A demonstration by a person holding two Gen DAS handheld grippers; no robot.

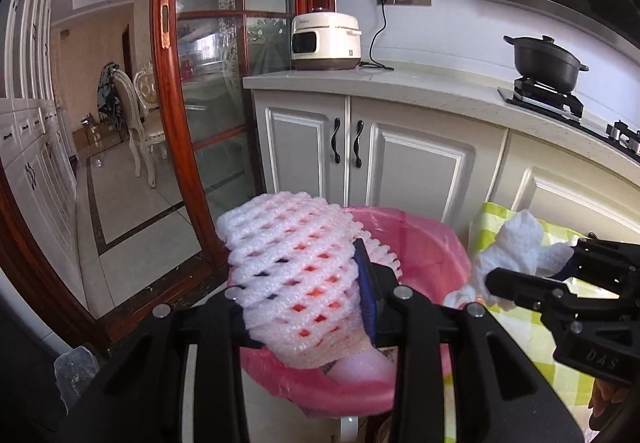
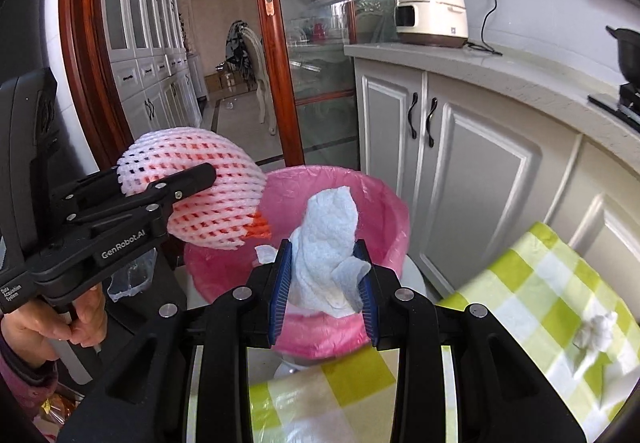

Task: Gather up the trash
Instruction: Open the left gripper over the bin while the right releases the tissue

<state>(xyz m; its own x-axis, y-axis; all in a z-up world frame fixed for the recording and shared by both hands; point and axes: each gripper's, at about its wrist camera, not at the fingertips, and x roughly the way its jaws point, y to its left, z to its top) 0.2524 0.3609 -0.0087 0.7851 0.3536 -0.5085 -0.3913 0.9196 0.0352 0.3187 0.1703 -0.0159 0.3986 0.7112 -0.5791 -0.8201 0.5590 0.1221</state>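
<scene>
A white foam fruit net [image 1: 296, 243] fills the space between the fingers of my left gripper [image 1: 304, 275], which is shut on it; its left finger is hidden behind the net. The net hangs over the near left rim of a bin lined with a pink bag [image 1: 440, 255]. My right gripper [image 2: 323, 247] is shut on a crumpled white paper towel [image 2: 328, 235], held just above the pink bin [image 2: 384, 211]. The right wrist view shows the left gripper [image 2: 200, 179] with the foam net [image 2: 208, 199] at the bin's left. In the left wrist view the right gripper [image 1: 536, 263] holds the towel [image 1: 516, 243] at the bin's right.
A table with a green checked cloth [image 2: 520, 303] stands right of the bin, with a crumpled tissue [image 2: 596, 327] on it. White cabinets [image 1: 400, 155] and a counter with a rice cooker [image 1: 326, 41] and a black pot [image 1: 546, 61] are behind. A wood-framed glass door [image 1: 168, 83] is at the left.
</scene>
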